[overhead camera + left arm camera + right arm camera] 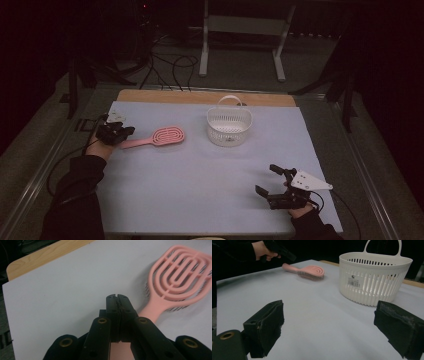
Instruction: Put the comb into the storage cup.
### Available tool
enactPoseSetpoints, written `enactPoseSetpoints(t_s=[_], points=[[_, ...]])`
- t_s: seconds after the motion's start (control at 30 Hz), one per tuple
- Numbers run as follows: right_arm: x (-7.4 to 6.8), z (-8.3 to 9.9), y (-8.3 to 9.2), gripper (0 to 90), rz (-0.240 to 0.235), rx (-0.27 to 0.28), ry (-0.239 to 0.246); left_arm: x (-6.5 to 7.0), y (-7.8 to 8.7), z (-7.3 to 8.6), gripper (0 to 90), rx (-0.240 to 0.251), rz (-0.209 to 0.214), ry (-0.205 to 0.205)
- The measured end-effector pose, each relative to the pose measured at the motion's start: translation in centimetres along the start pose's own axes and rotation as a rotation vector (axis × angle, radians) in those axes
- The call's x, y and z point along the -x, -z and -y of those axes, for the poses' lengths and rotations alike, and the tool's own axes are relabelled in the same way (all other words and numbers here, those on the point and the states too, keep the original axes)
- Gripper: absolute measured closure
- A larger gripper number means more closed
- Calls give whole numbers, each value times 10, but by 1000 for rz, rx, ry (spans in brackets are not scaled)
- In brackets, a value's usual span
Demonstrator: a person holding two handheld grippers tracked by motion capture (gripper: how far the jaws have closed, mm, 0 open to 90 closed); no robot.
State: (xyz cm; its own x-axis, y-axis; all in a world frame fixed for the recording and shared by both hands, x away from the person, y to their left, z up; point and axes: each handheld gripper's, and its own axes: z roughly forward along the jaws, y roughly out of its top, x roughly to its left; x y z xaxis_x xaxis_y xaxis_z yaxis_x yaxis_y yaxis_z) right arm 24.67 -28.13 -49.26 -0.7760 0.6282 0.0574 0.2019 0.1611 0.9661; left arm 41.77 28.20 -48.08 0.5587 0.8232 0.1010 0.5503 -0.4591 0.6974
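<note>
left claw (117,298) pinched on pink hairbrush (175,287) handle

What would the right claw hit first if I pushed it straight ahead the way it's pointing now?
Most likely the white basket. The right claw stands open over bare mat, and the basket sits ahead, slightly toward its right jaw. The pink hairbrush lies farther off to the left. Depth is hard to judge.

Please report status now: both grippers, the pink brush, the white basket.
Left gripper shut, at pink brush handle; grasp not confirmed. Right gripper open, empty, near table edge. White basket upright, apart from brush. Nothing between them.
</note>
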Motion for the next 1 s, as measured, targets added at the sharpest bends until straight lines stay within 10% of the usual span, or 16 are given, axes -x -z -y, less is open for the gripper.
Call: enactPoseSetpoints(t_s=[0.47,1.0], points=[[1,0,0,90,-1,1,-5,-1,-19,-1,900,-141,-47,23],[1,0,1,90,2,1,-5,11,-19,2,900,-191,21,-9]])
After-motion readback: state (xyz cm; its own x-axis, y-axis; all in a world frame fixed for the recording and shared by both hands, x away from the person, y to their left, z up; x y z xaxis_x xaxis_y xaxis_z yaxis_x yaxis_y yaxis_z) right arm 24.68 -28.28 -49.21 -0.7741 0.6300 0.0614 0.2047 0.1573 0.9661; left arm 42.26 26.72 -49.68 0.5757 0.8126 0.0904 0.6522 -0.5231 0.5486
